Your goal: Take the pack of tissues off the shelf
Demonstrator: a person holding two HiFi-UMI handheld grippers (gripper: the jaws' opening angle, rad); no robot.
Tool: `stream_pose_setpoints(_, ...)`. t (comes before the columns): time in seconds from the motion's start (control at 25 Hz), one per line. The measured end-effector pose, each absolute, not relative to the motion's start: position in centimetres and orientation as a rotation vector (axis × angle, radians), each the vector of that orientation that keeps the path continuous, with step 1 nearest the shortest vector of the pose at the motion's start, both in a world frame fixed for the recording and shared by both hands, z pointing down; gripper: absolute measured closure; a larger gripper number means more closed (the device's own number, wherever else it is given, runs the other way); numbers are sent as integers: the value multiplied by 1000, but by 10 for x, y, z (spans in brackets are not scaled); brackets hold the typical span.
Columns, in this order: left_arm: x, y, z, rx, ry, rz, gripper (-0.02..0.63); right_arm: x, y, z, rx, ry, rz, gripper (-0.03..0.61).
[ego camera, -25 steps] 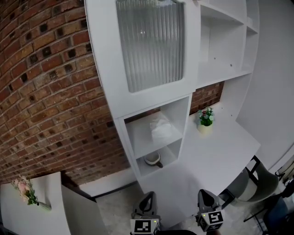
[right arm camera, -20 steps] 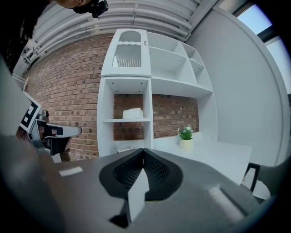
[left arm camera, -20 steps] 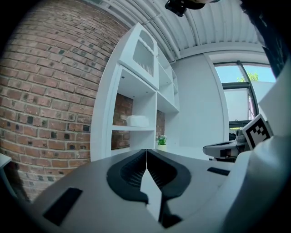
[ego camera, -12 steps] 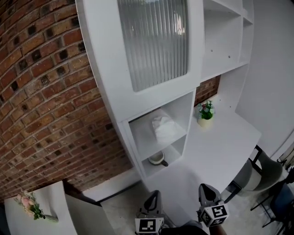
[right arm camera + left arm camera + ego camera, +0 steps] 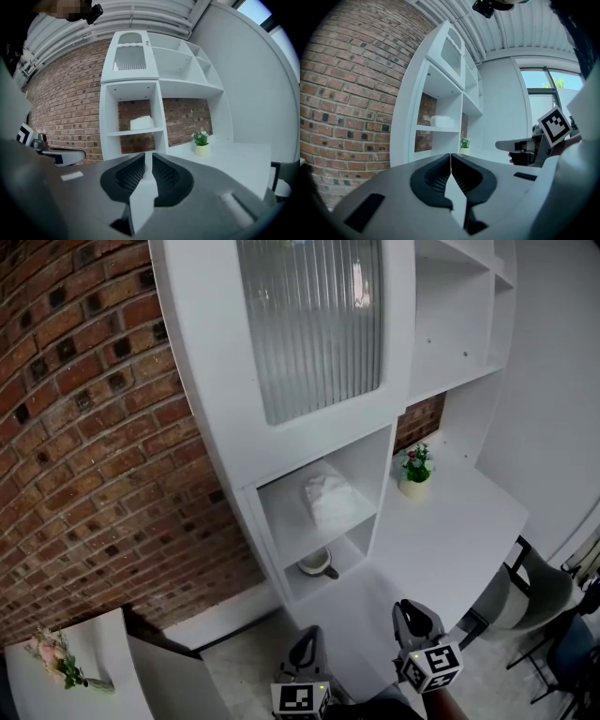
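Tissue pack (image 5: 328,498): soft, crinkly white, in smooth white shelf unit's (image 5: 217,381) upper open cubby. Left gripper (image 5: 306,643) jaws together; right gripper (image 5: 410,613) jaws just opening slightly, empty.

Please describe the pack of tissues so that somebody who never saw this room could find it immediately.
Against the brick wall stands a white shelf unit with a ribbed glass door. Directly under that door are two open compartments, one above the other; the pack of tissues lies in the upper one. It is a soft, white, crinkled packet, unlike the round cup below it.
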State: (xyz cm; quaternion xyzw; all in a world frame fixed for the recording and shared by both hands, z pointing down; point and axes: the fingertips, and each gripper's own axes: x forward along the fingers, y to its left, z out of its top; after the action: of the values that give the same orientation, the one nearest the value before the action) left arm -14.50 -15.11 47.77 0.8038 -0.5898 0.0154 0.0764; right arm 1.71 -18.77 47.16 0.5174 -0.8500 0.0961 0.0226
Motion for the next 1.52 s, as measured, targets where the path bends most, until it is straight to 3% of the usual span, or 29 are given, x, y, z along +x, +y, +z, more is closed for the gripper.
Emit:
stream_pose_setpoints(0.12,-142,-153,477,2397,-1775,46,602,14,-195,469,1578,-2647,280,518)
stream_pose_setpoints(0.28,-139,-158,476,2377,-1798,55,601,8,-202,470,1510,-2660,315,427)
stream_pose_setpoints(0.68,-142,-173,468,2326,-1876,24,602,-8,-233,452,1428,-2730,262,369)
stream_pose_setpoints(1.16,-157,-195,463,2282,-1922,44,601,-47,-281,412,1406,-2808,215,209)
stream_pose_setpoints(1.52,-170,-201,466,2234,-1954,48,601,-76,-312,399,1390,-2788,169,186)
